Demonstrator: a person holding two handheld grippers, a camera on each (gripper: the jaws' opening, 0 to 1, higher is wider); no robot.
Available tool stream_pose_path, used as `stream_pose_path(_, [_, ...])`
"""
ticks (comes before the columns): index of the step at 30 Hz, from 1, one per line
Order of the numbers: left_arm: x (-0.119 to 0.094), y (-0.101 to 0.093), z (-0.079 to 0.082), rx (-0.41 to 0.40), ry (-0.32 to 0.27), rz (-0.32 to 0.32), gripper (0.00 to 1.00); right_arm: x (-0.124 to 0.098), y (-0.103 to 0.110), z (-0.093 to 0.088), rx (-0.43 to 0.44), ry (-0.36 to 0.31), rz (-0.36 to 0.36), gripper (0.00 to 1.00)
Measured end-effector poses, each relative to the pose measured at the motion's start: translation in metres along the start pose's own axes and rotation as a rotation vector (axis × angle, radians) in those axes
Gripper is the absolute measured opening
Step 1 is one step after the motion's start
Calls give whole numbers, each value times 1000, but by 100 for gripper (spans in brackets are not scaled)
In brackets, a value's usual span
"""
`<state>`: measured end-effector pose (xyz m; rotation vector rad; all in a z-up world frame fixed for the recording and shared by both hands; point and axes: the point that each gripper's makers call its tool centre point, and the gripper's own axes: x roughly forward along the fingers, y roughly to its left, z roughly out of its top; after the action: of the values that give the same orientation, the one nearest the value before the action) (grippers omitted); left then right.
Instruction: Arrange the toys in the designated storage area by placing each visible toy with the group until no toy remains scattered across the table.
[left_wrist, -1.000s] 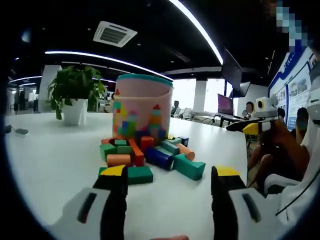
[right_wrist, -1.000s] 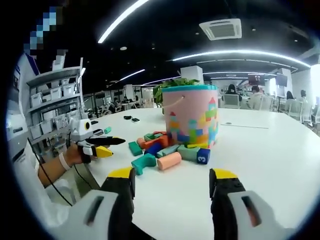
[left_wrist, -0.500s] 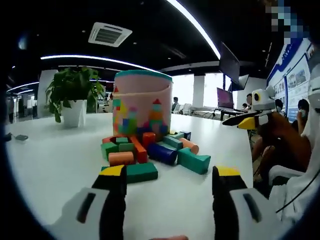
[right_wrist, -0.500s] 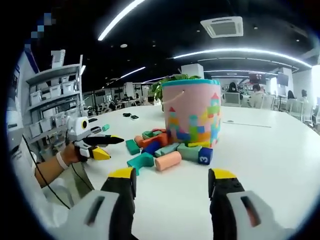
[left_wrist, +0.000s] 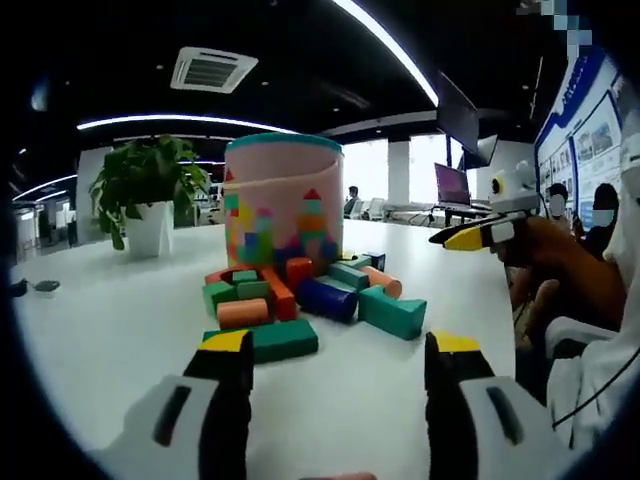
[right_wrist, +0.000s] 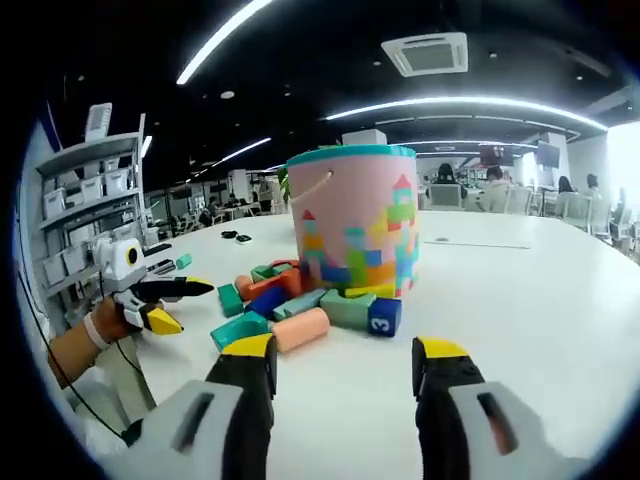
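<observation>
We hold the left gripper (left_wrist: 338, 358) and right gripper (right_wrist: 344, 362) wide apart and empty, above the table (left_wrist: 110, 310) before the blocks (left_wrist: 300, 300) beside the bucket (left_wrist: 283, 205).

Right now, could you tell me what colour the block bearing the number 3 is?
Dark blue block, clearest in the right gripper view.

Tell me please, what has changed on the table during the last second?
Both grippers have come a little closer to the blocks; neither took hold of anything. Left gripper and right gripper remain open and empty. The pink bucket and the blocks, such as the green block, lie as before.
</observation>
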<state>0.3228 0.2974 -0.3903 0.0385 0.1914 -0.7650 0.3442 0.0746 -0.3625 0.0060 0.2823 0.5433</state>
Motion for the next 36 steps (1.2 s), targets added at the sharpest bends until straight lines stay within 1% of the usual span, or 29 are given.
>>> stream_pose_path(5, [1,0,-1,0,4,-4,73,10,-4,-2,-1,4,-6,53])
stream_pose_path(7, [2,-1,-1,-14,9,-26,73,13,-4,-3,2,8,-5,53])
stream_pose_path(11, [4,0,-1,-14,15,-32,73,17,-5,-1,-3,8,-6,53])
stream_pose_path(17, [4,4,2,-21,-2,-29,72,23,-7,2,-3,1,-13,53])
stream_pose_path(23, [3,6,2,-19,-8,-19,70,34,-9,0,-6,10,-13,53])
stream_pose_path(26, [3,6,1,-8,-3,-10,70,44,-17,0,-18,10,-47,52])
stream_pose_path(29, [3,7,0,-4,6,-1,70,51,-26,0,-6,7,-82,51])
stream_pose_path(36, [4,5,-2,7,17,-8,70,68,-32,-1,-52,6,-98,50])
